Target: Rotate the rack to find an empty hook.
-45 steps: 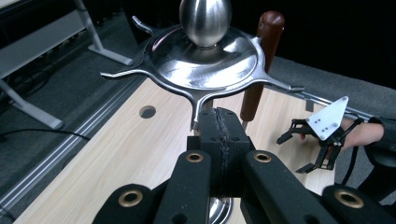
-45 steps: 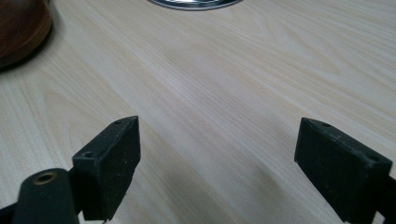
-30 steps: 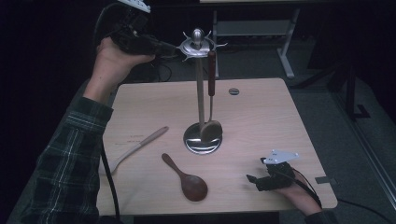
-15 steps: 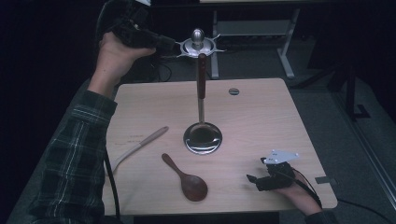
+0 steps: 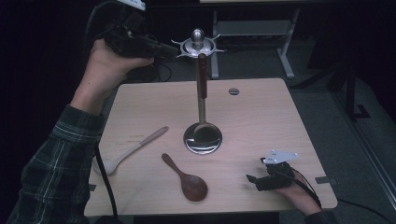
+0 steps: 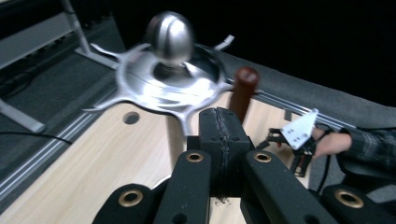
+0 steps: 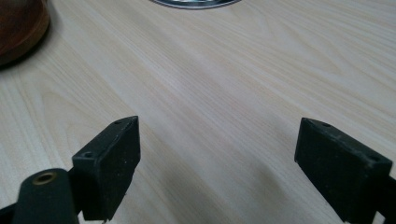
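While my right tongs [image 5: 252,179] idle agape on the tabletop [image 5: 261,121], my left tongs [image 6: 221,125], clamped on nothing, sit beside the upright hanging ladle [image 5: 202,98].

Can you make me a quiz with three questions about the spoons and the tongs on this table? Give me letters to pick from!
1. Where is the dark brown wooden spoon?
A. Lying on the table
B. Hanging on the rack
C. Held in the tongs

2. How many spoons lie flat on the table?
A. None
B. Two
C. Five

3. How are the right tongs?
A. Squeezing a spoon
B. Shut with nothing inside
C. Open with nothing inside

Answers:
1. A, it lies flat in front of the metal rack.
2. B, the dark brown spoon and the pale wooden spoon; a third utensil, the ladle, hangs on the rack.
3. C, the right gripper view shows its two jaws wide apart over bare wood.
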A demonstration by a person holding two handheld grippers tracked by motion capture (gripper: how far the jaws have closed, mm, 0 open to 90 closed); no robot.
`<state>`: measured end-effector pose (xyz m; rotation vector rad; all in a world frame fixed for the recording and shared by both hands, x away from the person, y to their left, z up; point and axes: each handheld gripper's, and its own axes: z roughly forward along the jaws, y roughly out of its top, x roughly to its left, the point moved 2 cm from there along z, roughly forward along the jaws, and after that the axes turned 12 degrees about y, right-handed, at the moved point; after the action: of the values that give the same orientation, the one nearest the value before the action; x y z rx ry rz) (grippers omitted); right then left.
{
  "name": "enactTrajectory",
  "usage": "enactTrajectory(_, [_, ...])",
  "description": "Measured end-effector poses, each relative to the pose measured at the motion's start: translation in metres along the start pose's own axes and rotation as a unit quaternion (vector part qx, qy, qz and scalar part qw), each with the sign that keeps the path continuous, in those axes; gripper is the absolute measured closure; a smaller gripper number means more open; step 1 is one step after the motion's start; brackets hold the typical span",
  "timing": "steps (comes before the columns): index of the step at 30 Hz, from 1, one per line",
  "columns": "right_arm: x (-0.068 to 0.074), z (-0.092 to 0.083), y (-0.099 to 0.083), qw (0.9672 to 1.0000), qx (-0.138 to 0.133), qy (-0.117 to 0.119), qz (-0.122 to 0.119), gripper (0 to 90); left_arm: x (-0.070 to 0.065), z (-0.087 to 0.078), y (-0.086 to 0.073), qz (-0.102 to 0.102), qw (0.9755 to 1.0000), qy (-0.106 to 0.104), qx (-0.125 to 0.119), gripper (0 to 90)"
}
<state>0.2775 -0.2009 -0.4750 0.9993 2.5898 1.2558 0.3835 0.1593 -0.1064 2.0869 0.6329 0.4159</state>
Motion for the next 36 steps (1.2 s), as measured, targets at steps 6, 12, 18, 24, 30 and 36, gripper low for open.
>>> enactTrajectory(6, [0.000,0.000,0.000,1.0000,0.000,0.000,0.001,14.0,-0.002,0.012,-0.006,0.008,0.9997,0.014,0.016,89.9])
enactTrajectory(12, [0.000,0.000,0.000,1.0000,0.000,-0.001,0.003,14.0,0.002,0.013,-0.008,0.006,0.9996,0.024,0.016,89.9])
enactTrajectory(18, [-0.001,0.000,0.000,1.0000,0.000,-0.001,-0.002,14.0,0.013,0.011,-0.010,-0.008,0.9991,0.040,0.011,90.0])
enactTrajectory(24, [-0.001,0.001,0.000,1.0000,0.002,-0.001,0.000,14.1,0.025,0.015,-0.010,-0.017,0.9984,0.053,0.008,90.0])
enactTrajectory(30, [-0.001,0.001,-0.001,1.0000,0.002,0.000,0.001,14.1,0.035,0.022,-0.007,-0.020,0.9975,0.068,0.009,90.0])
enactTrajectory(36, [-0.001,0.001,-0.001,1.0000,0.004,0.000,0.000,14.1,0.046,0.029,-0.002,-0.028,0.9969,0.073,0.005,90.0])
